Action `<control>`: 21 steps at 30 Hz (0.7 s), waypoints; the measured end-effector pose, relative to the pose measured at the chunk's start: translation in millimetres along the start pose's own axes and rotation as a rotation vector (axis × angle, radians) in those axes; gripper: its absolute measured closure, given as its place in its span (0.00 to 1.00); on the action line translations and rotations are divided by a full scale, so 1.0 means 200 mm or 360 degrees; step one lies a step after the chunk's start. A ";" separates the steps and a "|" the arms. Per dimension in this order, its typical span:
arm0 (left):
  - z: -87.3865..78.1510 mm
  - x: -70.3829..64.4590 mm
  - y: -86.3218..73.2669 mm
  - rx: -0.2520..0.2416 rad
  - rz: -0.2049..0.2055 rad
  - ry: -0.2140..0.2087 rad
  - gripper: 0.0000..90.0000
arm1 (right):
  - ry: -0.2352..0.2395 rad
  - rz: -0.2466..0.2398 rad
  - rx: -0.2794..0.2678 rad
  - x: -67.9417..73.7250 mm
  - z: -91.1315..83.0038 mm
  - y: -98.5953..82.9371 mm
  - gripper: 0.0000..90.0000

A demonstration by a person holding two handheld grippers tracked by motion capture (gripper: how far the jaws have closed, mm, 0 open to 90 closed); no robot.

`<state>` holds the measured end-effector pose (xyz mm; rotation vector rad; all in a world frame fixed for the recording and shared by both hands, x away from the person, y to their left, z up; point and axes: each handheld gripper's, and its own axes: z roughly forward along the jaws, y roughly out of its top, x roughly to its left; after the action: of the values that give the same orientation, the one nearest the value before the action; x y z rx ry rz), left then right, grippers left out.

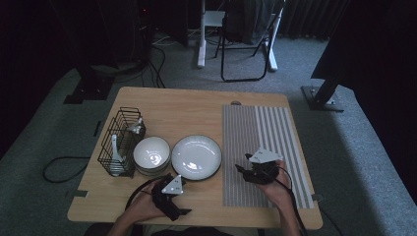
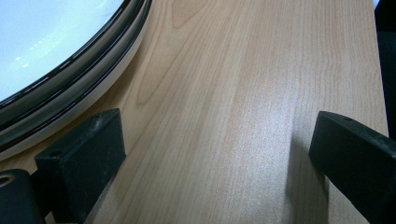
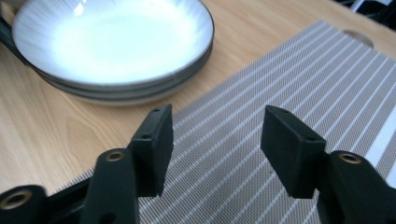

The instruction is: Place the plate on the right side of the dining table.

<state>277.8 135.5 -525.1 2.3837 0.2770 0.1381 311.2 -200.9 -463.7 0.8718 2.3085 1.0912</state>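
Both tongs (image 1: 242, 168) (image 1: 183, 187) gape beside unmarked plates (image 1: 196, 157).

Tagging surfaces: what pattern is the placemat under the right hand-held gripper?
Grey-and-white stripes on the placemat, woven texture; clearest in the right gripper view.

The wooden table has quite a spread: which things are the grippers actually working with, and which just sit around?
In hand, at a guess:
- left gripper, open, beside the stacked white plates with dark rims
- right gripper, open, over the grey striped placemat

Lying about:
- stacked white bowls
- black wire basket holding white spoons
- folding chair beyond the table
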 end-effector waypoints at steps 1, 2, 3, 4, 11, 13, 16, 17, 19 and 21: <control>0.00 0.00 0.00 0.0000 0.0000 0.0000 0.04 | 0.0006 0.0004 -0.0010 0.00 0.00 0.01 0.51; 0.00 0.00 0.00 -0.0001 -0.0001 0.0000 0.04 | 0.0013 0.0007 -0.0012 0.00 -0.01 0.02 0.54; 0.00 0.00 0.00 -0.0002 -0.0002 0.0000 0.04 | 0.0023 0.0009 -0.0021 0.01 -0.01 0.02 0.56; 0.00 0.00 0.00 -0.0003 -0.0003 0.0000 0.04 | 0.0022 0.0010 -0.0032 0.01 -0.01 0.03 0.56; 0.00 0.00 0.00 -0.0003 -0.0003 0.0004 0.05 | 0.0031 0.0058 -0.0087 0.01 -0.03 0.06 0.57; 0.00 0.00 0.00 -0.0004 -0.0003 0.0005 0.05 | 0.0018 0.0070 -0.0084 0.01 -0.03 0.07 0.56; 0.00 0.00 0.00 -0.0008 -0.0008 0.0007 0.06 | -0.0007 0.0088 -0.0079 0.00 -0.02 0.08 0.56; -0.01 0.00 0.00 -0.0009 -0.0012 0.0009 0.06 | -0.0004 0.0092 -0.0082 0.00 -0.02 0.09 0.56; -0.01 0.00 -0.01 -0.0016 -0.0016 0.0013 0.08 | 0.0000 0.0087 -0.0086 0.01 -0.02 0.10 0.58; -0.01 0.00 -0.01 -0.0023 -0.0017 0.0016 0.10 | -0.0019 0.0076 -0.0089 0.02 -0.01 0.11 0.60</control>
<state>277.8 138.4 -524.5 2.3677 0.2924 0.1467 315.3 -189.3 -445.3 0.9139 2.2472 1.1619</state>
